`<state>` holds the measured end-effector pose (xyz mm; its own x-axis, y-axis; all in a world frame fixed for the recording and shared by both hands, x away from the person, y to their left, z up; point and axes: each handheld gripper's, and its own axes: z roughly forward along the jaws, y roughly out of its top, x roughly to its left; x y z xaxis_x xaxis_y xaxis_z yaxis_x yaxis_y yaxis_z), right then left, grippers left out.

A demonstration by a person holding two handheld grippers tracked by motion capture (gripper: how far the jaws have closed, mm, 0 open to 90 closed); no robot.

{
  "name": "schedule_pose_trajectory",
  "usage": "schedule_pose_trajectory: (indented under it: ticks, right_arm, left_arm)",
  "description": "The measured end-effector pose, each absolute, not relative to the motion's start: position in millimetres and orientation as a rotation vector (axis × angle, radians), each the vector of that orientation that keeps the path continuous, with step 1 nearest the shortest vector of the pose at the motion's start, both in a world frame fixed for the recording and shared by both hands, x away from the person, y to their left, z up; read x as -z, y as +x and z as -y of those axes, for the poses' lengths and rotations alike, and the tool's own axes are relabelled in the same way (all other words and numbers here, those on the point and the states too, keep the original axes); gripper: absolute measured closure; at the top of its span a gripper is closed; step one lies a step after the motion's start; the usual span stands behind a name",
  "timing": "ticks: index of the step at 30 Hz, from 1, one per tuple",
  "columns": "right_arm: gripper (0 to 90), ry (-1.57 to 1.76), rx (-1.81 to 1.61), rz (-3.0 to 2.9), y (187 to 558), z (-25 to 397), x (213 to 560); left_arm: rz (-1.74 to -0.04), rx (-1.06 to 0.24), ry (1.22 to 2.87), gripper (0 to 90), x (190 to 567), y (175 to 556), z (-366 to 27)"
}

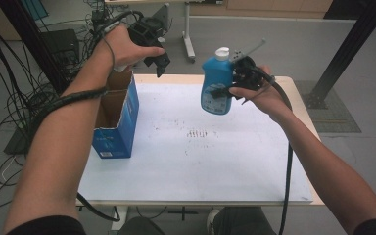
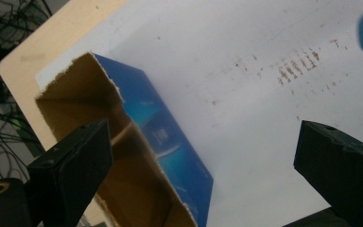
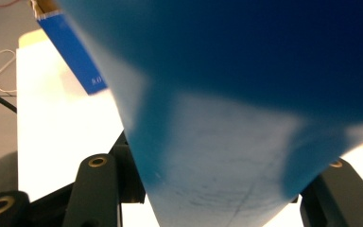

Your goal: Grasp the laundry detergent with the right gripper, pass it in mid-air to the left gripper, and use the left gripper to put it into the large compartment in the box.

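Note:
A blue plastic bottle (image 1: 216,85) with a white cap hangs upright in the air over the far middle of the table, and my right gripper (image 1: 235,88) is shut on its side. Up close in the right gripper view the bottle (image 3: 227,109) is a blurred blue mass between the jaws. An open blue cardboard box (image 1: 116,115) stands at the table's left edge, brown inside. My left gripper (image 1: 159,61) hovers above the box's far end, open and holding nothing. Its own view looks down into the box (image 2: 137,156) with the jaws spread wide.
The white table top (image 1: 196,156) has a patch of small brown marks (image 1: 198,133) near its middle. Cables and black frame posts crowd the floor at the left. A desk leg (image 1: 188,39) stands beyond the table's far edge.

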<state>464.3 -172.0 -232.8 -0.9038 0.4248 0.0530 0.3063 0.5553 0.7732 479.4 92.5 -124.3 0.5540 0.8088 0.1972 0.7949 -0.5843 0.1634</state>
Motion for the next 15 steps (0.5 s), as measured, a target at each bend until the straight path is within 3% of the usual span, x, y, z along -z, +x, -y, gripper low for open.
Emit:
schedule_pose_trajectory:
  ticks: [15]
  right_arm:
    - [44.2, 0.341, -1.337, -2.787, 486.5, 74.5, 253.2]
  left_arm:
    - [-1.037, -0.328, 2.829, 6.0, 85.2, 453.5, -97.5]
